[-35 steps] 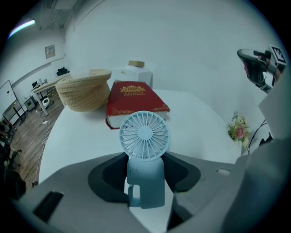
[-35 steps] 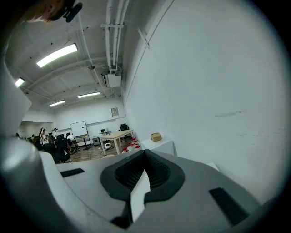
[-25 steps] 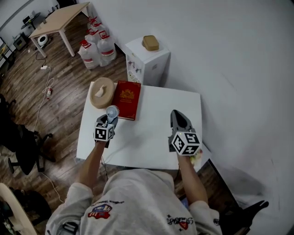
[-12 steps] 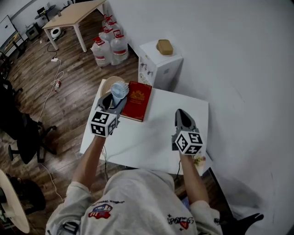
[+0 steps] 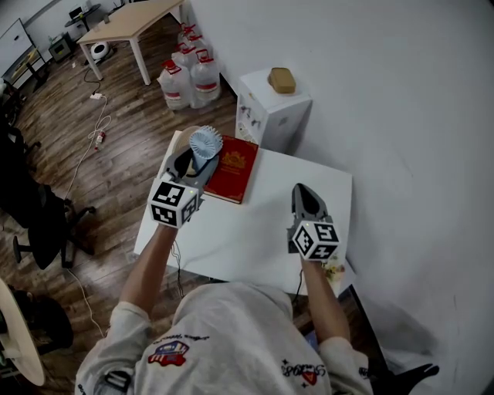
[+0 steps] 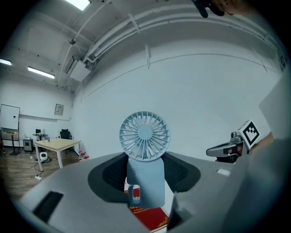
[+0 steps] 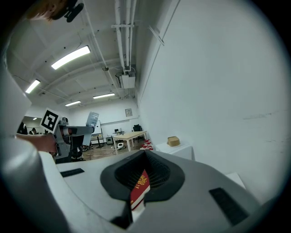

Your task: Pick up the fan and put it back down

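A small light-blue hand fan (image 5: 206,142) hangs upright in the air above the left end of the white table (image 5: 255,231). My left gripper (image 5: 197,166) is shut on its handle. In the left gripper view the fan's round grille (image 6: 144,135) stands above the jaws, whose pads press both sides of the handle (image 6: 145,184). My right gripper (image 5: 305,197) hovers over the table's right part, jaws together and empty. The right gripper view shows its tips (image 7: 145,154) meeting, with the left gripper and fan (image 7: 92,119) off to the left.
A red book (image 5: 235,170) lies at the table's far left edge, below the fan. Behind the table a white cabinet (image 5: 270,112) carries a brown object (image 5: 282,79). Water bottles (image 5: 189,73) and a wooden table (image 5: 135,19) stand on the floor beyond.
My left gripper has risen well above the table with the fan in its jaws, and has tilted up towards level. The right gripper has hardly moved.
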Tool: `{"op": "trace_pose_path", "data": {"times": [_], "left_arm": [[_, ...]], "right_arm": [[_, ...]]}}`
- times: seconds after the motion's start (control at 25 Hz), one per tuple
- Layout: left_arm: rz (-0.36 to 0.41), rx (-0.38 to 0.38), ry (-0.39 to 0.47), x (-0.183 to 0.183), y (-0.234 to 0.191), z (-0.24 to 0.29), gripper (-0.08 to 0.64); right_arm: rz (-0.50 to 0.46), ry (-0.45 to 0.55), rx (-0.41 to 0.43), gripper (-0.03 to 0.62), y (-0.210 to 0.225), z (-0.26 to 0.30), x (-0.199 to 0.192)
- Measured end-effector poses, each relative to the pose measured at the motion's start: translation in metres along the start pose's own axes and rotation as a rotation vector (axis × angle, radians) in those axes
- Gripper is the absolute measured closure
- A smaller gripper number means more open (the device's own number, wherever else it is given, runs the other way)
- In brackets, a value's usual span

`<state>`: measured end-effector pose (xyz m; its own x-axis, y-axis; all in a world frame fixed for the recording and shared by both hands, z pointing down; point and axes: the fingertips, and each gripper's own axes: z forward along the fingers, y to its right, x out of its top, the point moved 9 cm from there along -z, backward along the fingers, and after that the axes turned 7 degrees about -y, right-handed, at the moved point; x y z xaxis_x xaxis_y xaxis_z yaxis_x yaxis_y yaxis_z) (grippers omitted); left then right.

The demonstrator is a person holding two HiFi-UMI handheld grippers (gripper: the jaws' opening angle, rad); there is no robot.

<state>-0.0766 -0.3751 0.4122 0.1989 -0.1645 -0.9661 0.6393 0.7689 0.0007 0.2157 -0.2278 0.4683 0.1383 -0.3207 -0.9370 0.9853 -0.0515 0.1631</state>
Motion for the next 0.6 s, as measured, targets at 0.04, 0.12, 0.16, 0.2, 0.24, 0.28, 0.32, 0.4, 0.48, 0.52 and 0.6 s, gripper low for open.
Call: {"op": "trace_pose_path", "data": {"times": [0.04,0.12,0.16,0.2,0.24,0.28,0.32,0.4,0.48,0.52,0.6], "left_arm": [[0.004,0.000,-0.002,-0.0006,0.0017,0.0004,0.347],[0.008,0.003,-0.005,-0.0022,0.0038,0.0013,0.347],[0.007,0.004,-0.007,-0.0030,0.0041,0.0016,0.347],[0.005,0.003,-0.010,-0.0038,0.0041,0.0018,0.347],[0.004,0.002,-0.013,-0.0045,0.0045,0.0021,0.347],[0.004,0.000,-0.017,-0.0051,0.0052,0.0025,0.347],[0.004,-0.002,-0.020,-0.0057,0.0063,0.0031,0.345],[0.003,-0.003,-0.026,-0.0072,0.0085,0.0045,0.347],[0.002,-0.003,-0.030,-0.0087,0.0097,0.0050,0.347],[0.002,-0.003,-0.031,-0.0093,0.0100,0.0051,0.347],[0.002,-0.003,-0.031,-0.0104,0.0099,0.0053,0.347]], "right_arm": [[-0.002,-0.001,0.001,0.601,0.0006,-0.0006,-0.0003],[-0.002,-0.001,0.003,0.601,0.0016,-0.0012,-0.0013],[-0.001,-0.001,0.003,0.601,0.0015,-0.0012,-0.0016],[-0.001,-0.001,0.004,0.601,0.0010,-0.0010,-0.0018],[0.000,-0.002,0.004,0.601,0.0007,-0.0009,-0.0023],[0.001,-0.004,0.004,0.601,0.0007,-0.0008,-0.0028],[0.002,-0.006,0.004,0.601,0.0012,-0.0005,-0.0036],[0.002,-0.010,0.005,0.601,0.0027,0.0003,-0.0050],[0.001,-0.012,0.008,0.601,0.0026,0.0010,-0.0061],[0.000,-0.012,0.010,0.601,0.0017,0.0013,-0.0064],[-0.003,-0.011,0.016,0.601,-0.0004,0.0029,-0.0067]]}}
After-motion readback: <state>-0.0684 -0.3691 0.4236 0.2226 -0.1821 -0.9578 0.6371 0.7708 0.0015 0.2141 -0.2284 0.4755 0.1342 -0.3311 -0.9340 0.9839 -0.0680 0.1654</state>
